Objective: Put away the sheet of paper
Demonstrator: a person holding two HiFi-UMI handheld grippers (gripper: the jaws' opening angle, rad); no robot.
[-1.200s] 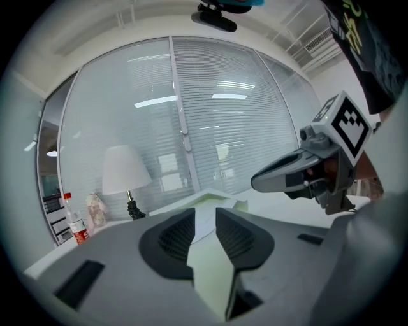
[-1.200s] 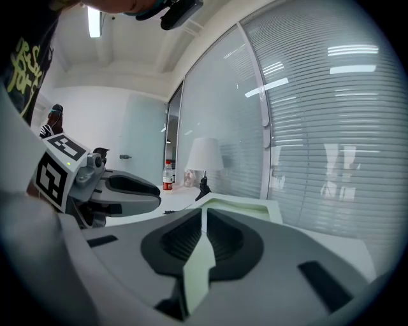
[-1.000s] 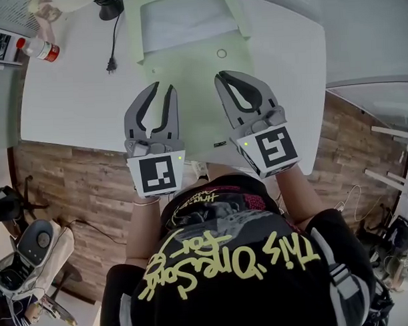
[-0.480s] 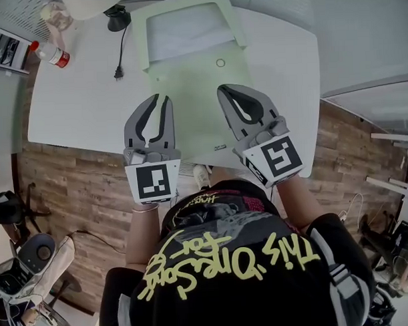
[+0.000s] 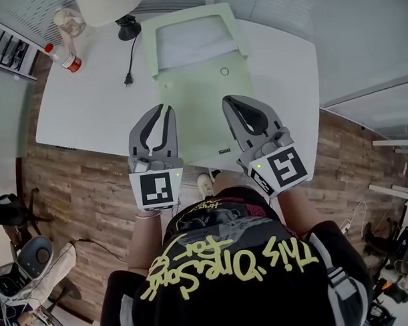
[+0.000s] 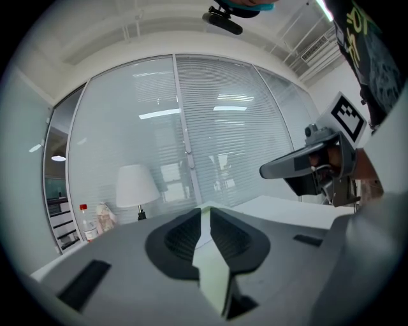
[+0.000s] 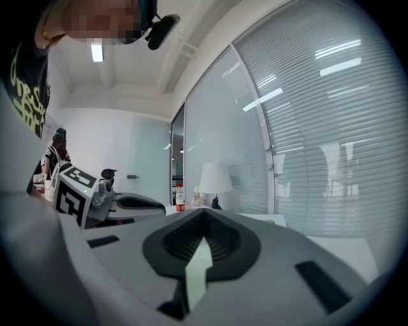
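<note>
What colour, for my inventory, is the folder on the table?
The folder is pale green; head view best.

A lamp shade (image 5: 108,5) is cropped by the head view's top edge. The label on the bottle (image 5: 61,57) and a dark tag (image 5: 223,151) on the green folder (image 5: 195,106) are too small to read. The folder's near edge vanishes beneath the right gripper (image 5: 227,101) and between the closing jaws of the left gripper (image 5: 166,108).

A green folder (image 5: 201,105) lies open on the white worktop (image 5: 88,103), with a whitish sheet (image 5: 194,42) framed in its far half. The left hand-held gripper (image 5: 162,110) is closing its jaws about the folder's left edge. The right hand-held gripper (image 5: 228,100) is clamped near the folder's right edge. Left of the folder stand a bottle (image 5: 62,57) and a lamp (image 5: 111,5), with a plug (image 5: 128,79) closer in.
</note>
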